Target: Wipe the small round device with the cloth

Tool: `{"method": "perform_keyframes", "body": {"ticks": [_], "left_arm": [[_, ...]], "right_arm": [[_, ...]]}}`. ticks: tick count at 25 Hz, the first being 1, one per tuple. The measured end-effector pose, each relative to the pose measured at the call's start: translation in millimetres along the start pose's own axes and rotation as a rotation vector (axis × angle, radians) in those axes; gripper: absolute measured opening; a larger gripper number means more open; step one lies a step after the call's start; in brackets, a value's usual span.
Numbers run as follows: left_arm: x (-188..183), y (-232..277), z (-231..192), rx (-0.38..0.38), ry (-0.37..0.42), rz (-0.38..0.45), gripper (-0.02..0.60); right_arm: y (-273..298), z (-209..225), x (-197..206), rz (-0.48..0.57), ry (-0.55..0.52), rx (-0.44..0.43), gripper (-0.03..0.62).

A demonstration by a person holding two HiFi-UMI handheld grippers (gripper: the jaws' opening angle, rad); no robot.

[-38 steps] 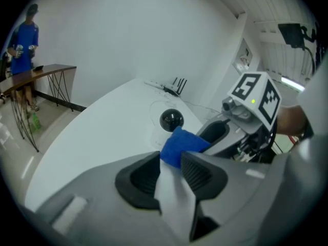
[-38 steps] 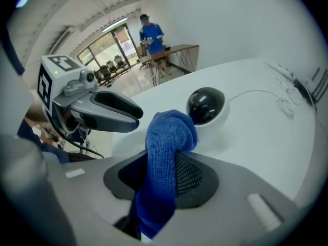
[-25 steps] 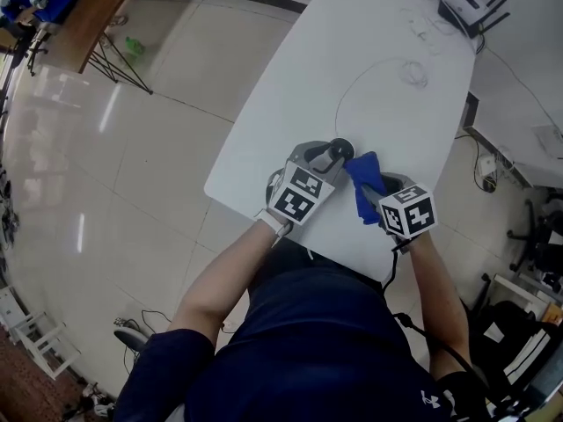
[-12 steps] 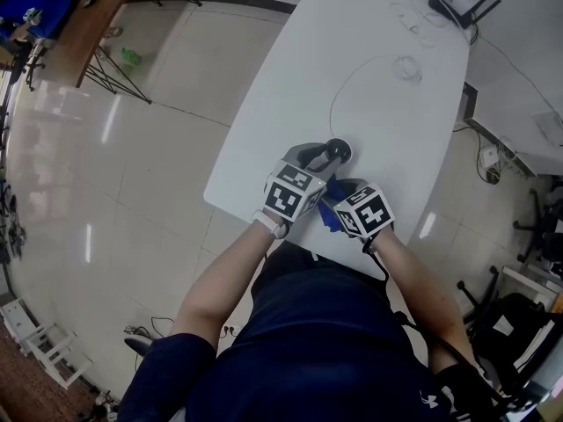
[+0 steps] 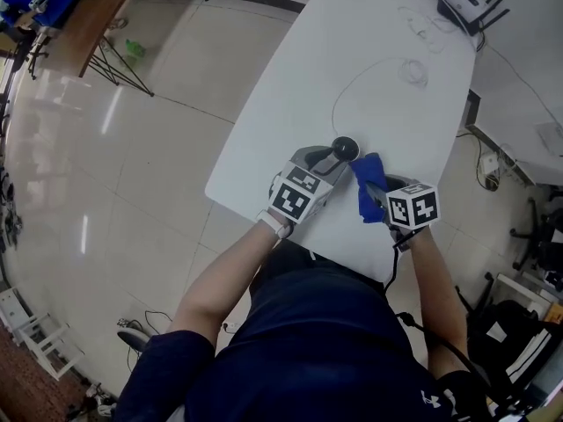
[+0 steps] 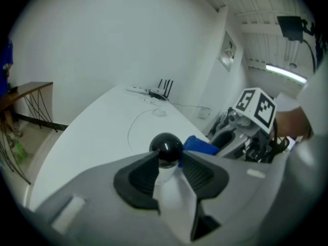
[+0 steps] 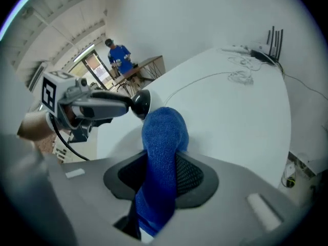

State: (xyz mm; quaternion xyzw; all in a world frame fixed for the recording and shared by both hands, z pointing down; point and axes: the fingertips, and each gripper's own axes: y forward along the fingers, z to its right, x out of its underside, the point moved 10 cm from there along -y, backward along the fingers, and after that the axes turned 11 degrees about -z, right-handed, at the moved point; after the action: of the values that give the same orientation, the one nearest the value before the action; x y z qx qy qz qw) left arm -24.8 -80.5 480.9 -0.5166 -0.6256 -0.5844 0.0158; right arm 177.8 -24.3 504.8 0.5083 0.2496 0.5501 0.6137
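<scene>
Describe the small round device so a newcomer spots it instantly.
Find the near edge of the white table. There the left gripper clamps the small round device: a glossy black ball on a white stem. Only it is dark and round; the cloth beside it is blue.

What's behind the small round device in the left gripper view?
The blue cloth, held in the right tongs, lies just behind the device. Its black head hides whether they touch.

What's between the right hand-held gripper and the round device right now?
Only the cloth, clamped in the right hand-held gripper, with its tip right beside the device. The right gripper view shows it; the head view agrees.
</scene>
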Motion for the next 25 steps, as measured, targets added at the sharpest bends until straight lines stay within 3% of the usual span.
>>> {"method": "perform_keyframes", "body": {"ticks": [3, 5, 7, 10, 12, 16, 17, 18, 19, 21, 25], "left_arm": [[4.7, -13.3, 9.0, 0.071, -0.061, 0.042, 0.144], [11.2, -18.8, 13.1, 0.156, -0.146, 0.082, 0.165], [15.6, -26.8, 17.9, 0.324, -0.283, 0.142, 0.221], [10.1, -47.6, 24.9, 0.660, -0.474, 0.308, 0.400], [-1.2, -60.7, 29.3, 0.777, -0.466, 0.374, 0.447], [-9.6, -66.7, 31.4, 0.858, -0.383, 0.366, 0.460], [-9.7, -68.9, 31.2, 0.887, -0.388, 0.372, 0.447], [-9.4, -71.9, 30.8, 0.911, -0.396, 0.388, 0.393], [-8.4, -74.9, 30.4, 0.927, -0.402, 0.409, 0.306], [-5.7, -78.7, 30.2, 0.925, -0.413, 0.436, 0.190], [-1.9, -79.9, 28.2, 0.843, -0.430, 0.427, 0.136]], "right_arm": [[-25.0, -2.0, -3.2, 0.116, 0.034, -0.038, 0.144], [-41.4, -8.9, -7.6, 0.212, 0.039, -0.121, 0.144], [-56.7, -21.8, -11.9, 0.326, 0.024, -0.255, 0.144], [-75.0, -47.2, -16.9, 0.470, -0.071, -0.443, 0.145], [-82.9, -59.7, -20.2, 0.527, -0.130, -0.550, 0.146], [-88.5, -68.2, -26.6, 0.594, -0.158, -0.713, 0.146], [-88.8, -68.8, -27.8, 0.600, -0.158, -0.738, 0.145], [-88.7, -69.3, -29.0, 0.602, -0.157, -0.755, 0.146], [-88.1, -69.7, -30.0, 0.600, -0.155, -0.764, 0.146], [-85.9, -69.6, -30.9, 0.588, -0.144, -0.762, 0.146], [-78.4, -68.3, -30.9, 0.567, -0.100, -0.741, 0.150]]}}
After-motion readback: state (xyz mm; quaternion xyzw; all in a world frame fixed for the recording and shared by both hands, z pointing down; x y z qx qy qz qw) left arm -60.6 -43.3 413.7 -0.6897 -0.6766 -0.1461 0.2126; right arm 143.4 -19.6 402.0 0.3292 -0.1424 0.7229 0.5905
